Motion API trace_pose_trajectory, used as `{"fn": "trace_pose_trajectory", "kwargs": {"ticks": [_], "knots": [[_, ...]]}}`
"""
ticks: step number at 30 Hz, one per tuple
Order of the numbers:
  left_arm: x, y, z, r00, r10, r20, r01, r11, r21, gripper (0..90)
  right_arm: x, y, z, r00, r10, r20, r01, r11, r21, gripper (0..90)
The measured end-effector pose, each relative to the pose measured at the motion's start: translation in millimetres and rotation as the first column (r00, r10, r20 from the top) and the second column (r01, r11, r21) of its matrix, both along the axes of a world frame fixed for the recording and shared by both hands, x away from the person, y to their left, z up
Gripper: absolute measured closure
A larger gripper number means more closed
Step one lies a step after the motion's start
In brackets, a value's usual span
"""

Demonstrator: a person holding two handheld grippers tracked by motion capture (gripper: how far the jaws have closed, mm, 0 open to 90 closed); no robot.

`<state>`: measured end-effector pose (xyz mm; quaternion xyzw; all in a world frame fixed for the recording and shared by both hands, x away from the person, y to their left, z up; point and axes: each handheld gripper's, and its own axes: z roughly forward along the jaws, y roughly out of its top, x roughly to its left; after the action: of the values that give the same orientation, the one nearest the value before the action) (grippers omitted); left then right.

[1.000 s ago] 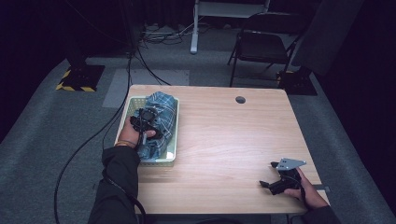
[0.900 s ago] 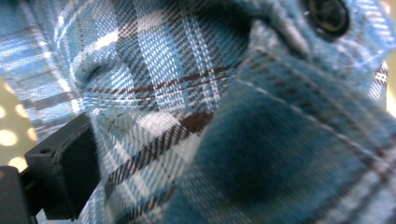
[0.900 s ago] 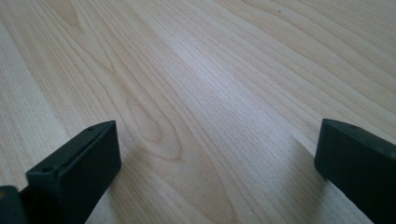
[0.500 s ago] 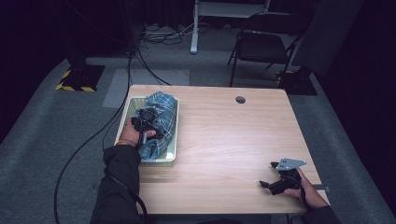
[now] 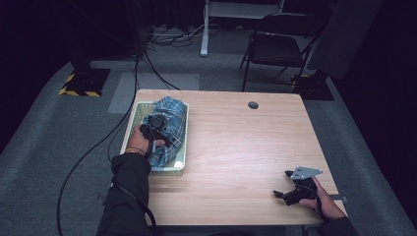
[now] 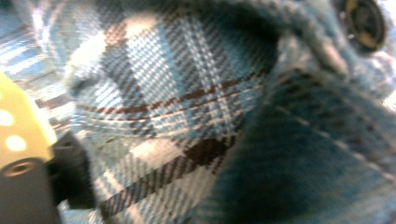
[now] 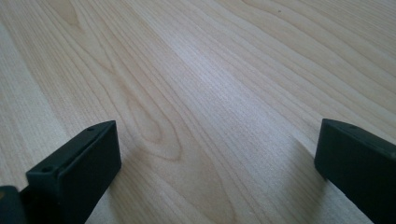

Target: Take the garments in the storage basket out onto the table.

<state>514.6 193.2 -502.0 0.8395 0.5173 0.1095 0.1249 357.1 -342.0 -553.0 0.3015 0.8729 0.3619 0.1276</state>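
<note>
A: Your left gripper (image 5: 156, 129) is buried in the plaid shirt (image 5: 169, 129); its jaws have just been closing with cloth between them, but I can't tell whether they've bitten yet. Your right gripper (image 7: 217, 158) stands wide open over bare table (image 5: 236, 147).

B: And the risk?

A: You may pinch only 1 fold, so the bundle unrolls, or catch the basket (image 5: 132, 123) and drag it. The shirt lies bunched in the basket, long axis running away from you.

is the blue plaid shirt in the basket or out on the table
In. The bunched blue plaid cloth shirt lies inside the pale green plastic basket at the wooden table's left side, mounded above its rim.
</note>
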Motion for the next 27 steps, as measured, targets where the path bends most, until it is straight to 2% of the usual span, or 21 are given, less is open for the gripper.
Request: {"fn": "trace_pose_trajectory", "kwargs": {"ticks": [8, 14, 20, 27], "knots": [[-3.1, 2.4, 3.8, 0.9998, 0.011, 0.020, -0.010, 0.9998, -0.019, 30.5, 0.0, 0.0, 0.0, 1.0000, 0.000, 0.000, 0.000, 1.000, 0.000, 0.5], [-6.7, 1.9, 5.0, 0.9986, 0.021, 0.049, -0.020, 0.9997, -0.017, 35.5, 0.0, 0.0, 0.0, 1.0000, 0.000, 0.000, 0.000, 1.000, 0.000, 0.5], [-13.7, -1.1, 7.2, 0.9946, 0.014, 0.103, -0.014, 0.9999, 0.001, 38.8, 0.0, 0.0, 0.0, 1.0000, 0.000, 0.000, 0.000, 1.000, 0.000, 0.5], [-24.1, 1.9, 10.5, 0.9845, 0.025, 0.174, -0.021, 0.9994, -0.027, 43.6, 0.0, 0.0, 0.0, 1.0000, 0.000, 0.000, 0.000, 1.000, 0.000, 0.5]]}}
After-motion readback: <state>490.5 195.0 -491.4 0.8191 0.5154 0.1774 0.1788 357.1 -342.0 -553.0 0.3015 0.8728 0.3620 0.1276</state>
